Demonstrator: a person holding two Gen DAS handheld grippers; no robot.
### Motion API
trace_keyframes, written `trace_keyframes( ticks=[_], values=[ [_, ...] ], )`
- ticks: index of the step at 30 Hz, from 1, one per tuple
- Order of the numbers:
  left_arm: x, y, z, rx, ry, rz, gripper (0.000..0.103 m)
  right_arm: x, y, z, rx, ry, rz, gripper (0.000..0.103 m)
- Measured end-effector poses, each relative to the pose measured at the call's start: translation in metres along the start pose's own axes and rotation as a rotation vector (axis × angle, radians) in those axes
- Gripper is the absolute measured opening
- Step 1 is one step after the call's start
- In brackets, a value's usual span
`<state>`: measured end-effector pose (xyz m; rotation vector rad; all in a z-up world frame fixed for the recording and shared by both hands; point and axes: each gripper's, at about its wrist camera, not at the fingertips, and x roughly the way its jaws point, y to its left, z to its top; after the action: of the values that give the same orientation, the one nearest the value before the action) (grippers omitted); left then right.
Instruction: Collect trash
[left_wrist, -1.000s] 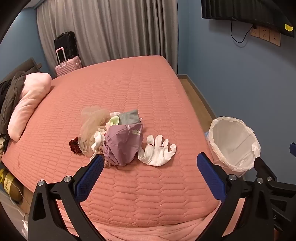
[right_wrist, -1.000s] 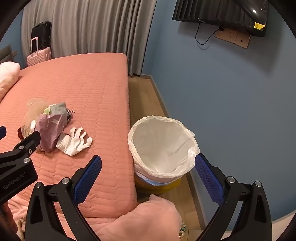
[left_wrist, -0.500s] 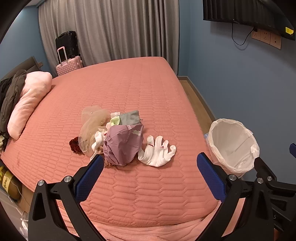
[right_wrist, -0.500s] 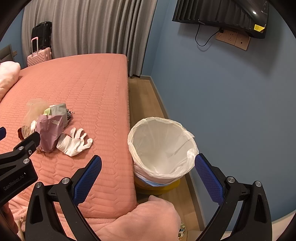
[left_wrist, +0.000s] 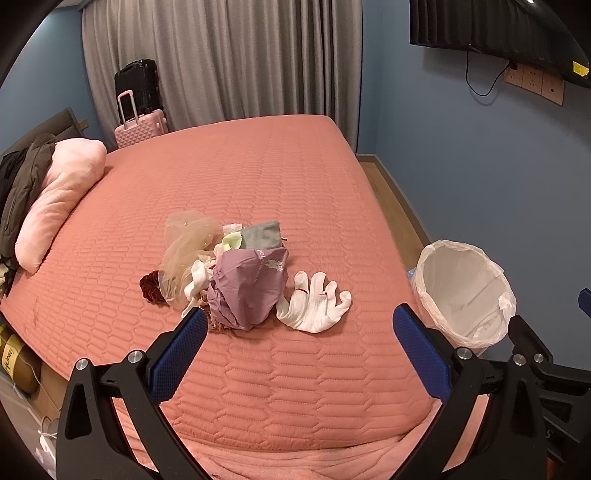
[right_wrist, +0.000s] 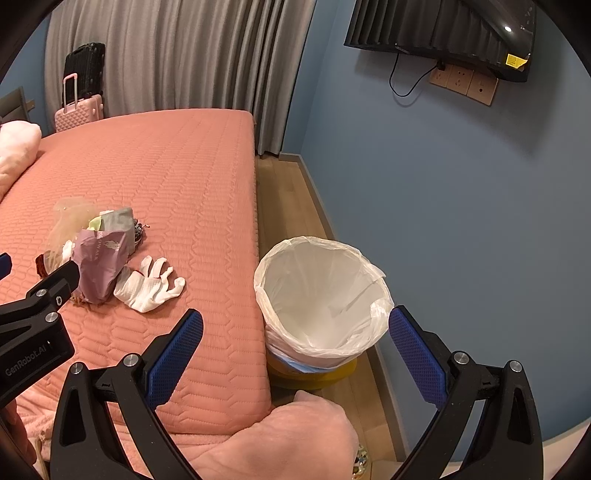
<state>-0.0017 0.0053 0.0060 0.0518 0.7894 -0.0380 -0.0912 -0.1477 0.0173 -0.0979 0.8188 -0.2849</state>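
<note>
Both tools, left (left_wrist: 297, 341) and right (right_wrist: 295, 341), hang spread and empty. The trash (left_wrist: 245, 275) lies heaped mid-bed (left_wrist: 258, 166), straight ahead of the left tool, which is nearer; the bin (right_wrist: 321, 291) stands on the floor right of it

Both wrist views overlook the bed (left_wrist: 258, 177) – sharing the bin (right_wrist: 321, 291).

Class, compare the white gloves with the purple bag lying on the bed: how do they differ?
The white gloves lie flat with fingers spread; the purple bag is crumpled and bulges up. The gloves are plain fabric; the bag bears printed lettering. The gloves lie nearer the lined trash bin; the bag sits against the other litter. Both rest ungrasped on the bed.
</note>
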Motion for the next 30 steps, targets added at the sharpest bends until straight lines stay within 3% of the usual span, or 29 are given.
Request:
trace_keyframes(
  ticks=[30],
  values=[
    [-0.007,-0.001,0.001,-0.006,-0.014,-0.004,0.096,-0.01,0.001,0.006,-0.009,-0.023,-0.011,0.097]
  ],
)
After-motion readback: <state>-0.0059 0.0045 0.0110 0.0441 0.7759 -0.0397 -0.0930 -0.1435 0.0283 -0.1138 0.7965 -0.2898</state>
